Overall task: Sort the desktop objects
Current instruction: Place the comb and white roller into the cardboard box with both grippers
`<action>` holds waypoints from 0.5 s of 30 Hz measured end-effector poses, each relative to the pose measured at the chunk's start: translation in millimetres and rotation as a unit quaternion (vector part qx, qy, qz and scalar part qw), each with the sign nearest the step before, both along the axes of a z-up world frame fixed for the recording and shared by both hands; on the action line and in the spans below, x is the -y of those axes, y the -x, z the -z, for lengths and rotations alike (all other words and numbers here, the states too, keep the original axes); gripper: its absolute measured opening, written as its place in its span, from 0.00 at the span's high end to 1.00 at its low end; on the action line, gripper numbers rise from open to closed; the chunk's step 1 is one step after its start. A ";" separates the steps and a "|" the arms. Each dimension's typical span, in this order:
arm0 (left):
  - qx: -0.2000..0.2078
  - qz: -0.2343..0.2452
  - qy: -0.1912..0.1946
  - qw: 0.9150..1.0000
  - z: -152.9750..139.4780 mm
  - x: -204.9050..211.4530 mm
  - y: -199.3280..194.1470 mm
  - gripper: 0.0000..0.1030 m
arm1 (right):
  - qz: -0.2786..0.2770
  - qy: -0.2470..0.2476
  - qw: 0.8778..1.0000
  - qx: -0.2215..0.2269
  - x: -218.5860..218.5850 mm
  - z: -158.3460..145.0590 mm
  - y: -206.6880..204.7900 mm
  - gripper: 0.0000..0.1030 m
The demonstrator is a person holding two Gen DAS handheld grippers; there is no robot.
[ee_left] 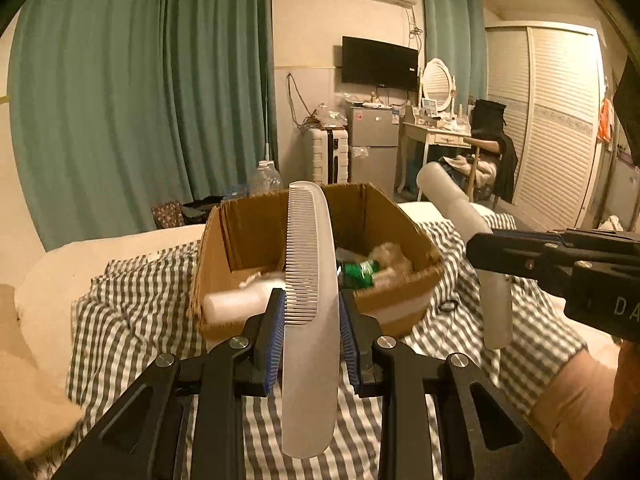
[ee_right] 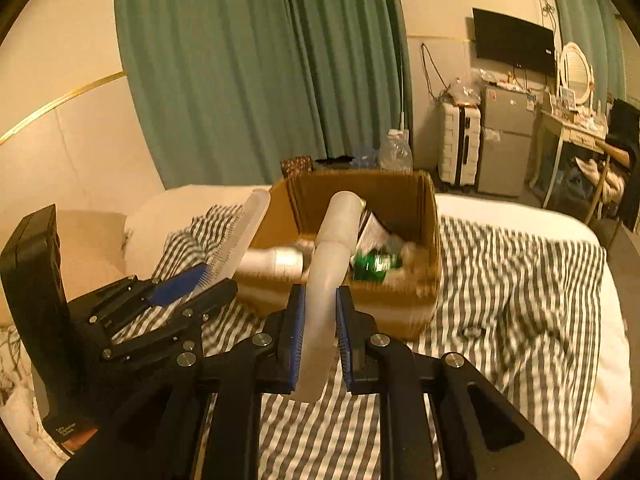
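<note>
Left gripper [ee_left: 311,324]: clamped on a translucent comb [ee_left: 310,300], carried above the striped bedspread [ee_left: 132,320] just short of the cardboard box [ee_left: 400,216], apparently for dropping in.
Comb axis: long axis runs away from the camera toward the box, tip up, teeth facing left.
Right gripper [ee_right: 318,316]: closed on a frosted plastic tube [ee_right: 326,272], likewise raised before the box's near edge.
Tube axis: bent, far end pointing up over the box.
Box contents: a white bottle [ee_right: 280,260] and green item [ee_right: 374,266] already inside.

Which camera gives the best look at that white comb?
The left wrist view: the comb stands upright, centred, teeth plainly visible. The right wrist view shows it only at the left, slanted, blurred and partly hidden.
</note>
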State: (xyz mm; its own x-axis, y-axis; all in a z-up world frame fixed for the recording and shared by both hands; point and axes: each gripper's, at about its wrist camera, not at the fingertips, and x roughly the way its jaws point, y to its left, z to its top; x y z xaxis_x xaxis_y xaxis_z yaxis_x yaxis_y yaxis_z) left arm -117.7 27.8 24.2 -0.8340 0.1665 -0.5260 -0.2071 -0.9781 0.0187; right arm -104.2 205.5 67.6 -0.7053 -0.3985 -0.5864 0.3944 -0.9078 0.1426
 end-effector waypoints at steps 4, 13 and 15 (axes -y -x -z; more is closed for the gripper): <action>0.005 -0.004 -0.006 1.000 -1.9 -1.1 33.7 0.74 | 0.002 -0.001 1.000 -0.002 4.5 -2.9 37.7 0.86; 0.028 -0.036 -0.030 0.999 23.3 6.8 108.4 0.74 | 0.018 -0.003 1.000 0.015 16.5 25.8 120.4 0.86; 0.029 -0.040 -0.025 0.998 31.6 7.1 119.1 0.74 | 0.019 -0.003 1.000 0.019 15.1 31.4 132.2 0.83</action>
